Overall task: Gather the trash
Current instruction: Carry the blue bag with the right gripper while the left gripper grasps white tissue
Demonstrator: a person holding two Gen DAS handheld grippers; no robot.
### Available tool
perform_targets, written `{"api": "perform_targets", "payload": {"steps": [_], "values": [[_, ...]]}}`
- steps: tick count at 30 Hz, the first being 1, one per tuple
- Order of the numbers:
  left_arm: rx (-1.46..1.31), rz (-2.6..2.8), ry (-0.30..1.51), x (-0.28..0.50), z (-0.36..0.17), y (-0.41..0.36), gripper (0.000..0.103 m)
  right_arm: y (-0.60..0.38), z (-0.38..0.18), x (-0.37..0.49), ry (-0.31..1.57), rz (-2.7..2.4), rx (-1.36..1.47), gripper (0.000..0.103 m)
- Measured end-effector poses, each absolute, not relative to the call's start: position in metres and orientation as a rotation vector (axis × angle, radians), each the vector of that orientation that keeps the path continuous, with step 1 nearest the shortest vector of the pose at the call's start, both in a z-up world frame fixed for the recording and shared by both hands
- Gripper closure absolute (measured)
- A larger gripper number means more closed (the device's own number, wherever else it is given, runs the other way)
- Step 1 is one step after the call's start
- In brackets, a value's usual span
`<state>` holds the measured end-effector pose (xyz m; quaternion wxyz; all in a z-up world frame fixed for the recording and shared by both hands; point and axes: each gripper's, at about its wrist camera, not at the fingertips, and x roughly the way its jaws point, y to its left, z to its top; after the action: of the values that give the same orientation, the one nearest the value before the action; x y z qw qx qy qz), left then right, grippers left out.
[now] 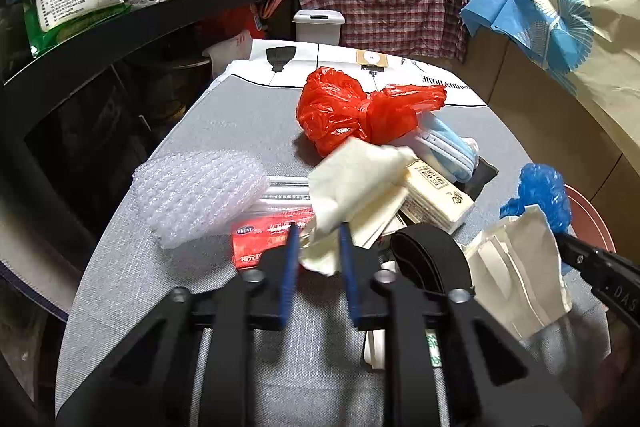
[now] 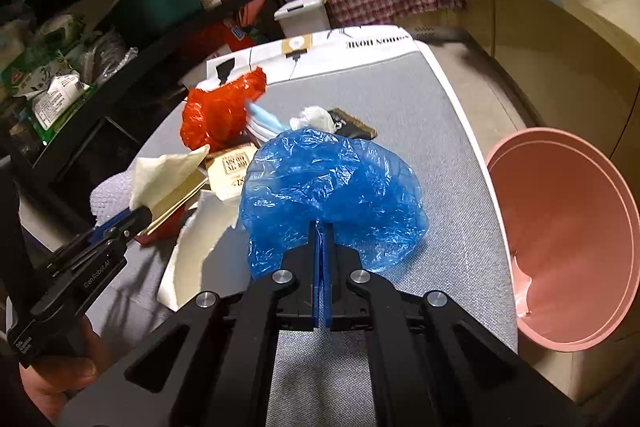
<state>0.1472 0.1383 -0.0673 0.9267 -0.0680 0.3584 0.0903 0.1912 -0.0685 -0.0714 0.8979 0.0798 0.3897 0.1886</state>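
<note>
The right gripper [image 2: 323, 227] is clamped on the blue bag [image 2: 332, 195], frame centre; a thin pinch could slip before the pink bin [image 2: 568, 239], right edge. The left gripper [image 1: 318, 239] grips a tissue [image 1: 352, 187], which may tear. Items under the pile are hidden.

Right gripper [image 2: 323, 227] clamped on crumpled blue plastic bag [image 2: 332, 195], held above grey table [image 2: 420, 155]. Pink bin [image 2: 568, 243] at right, beside table edge. Left gripper [image 2: 134, 217] at left pinches white tissue [image 2: 164, 173]. Red bag [image 2: 218, 113] farther back.
</note>
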Motion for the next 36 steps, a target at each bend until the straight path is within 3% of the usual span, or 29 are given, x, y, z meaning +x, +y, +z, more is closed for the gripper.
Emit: {"api": "perform_targets", "payload": {"steps": [2,7,36], "values": [[-0.152,0.176,0.729,0.144,-0.064,0.139,0.098,-0.07,-0.067,0.188,0.79,0.389,0.163,0.102],[-0.156,0.152,0.698,0.133,-0.051,0.135,0.103,-0.076,-0.055,0.178,0.747,0.376,0.156,0.102],[-0.129,0.028,0.538,0.062,0.027,0.084,0.103,-0.154,0.043,0.118,0.615,0.315,0.126,0.102]]}}
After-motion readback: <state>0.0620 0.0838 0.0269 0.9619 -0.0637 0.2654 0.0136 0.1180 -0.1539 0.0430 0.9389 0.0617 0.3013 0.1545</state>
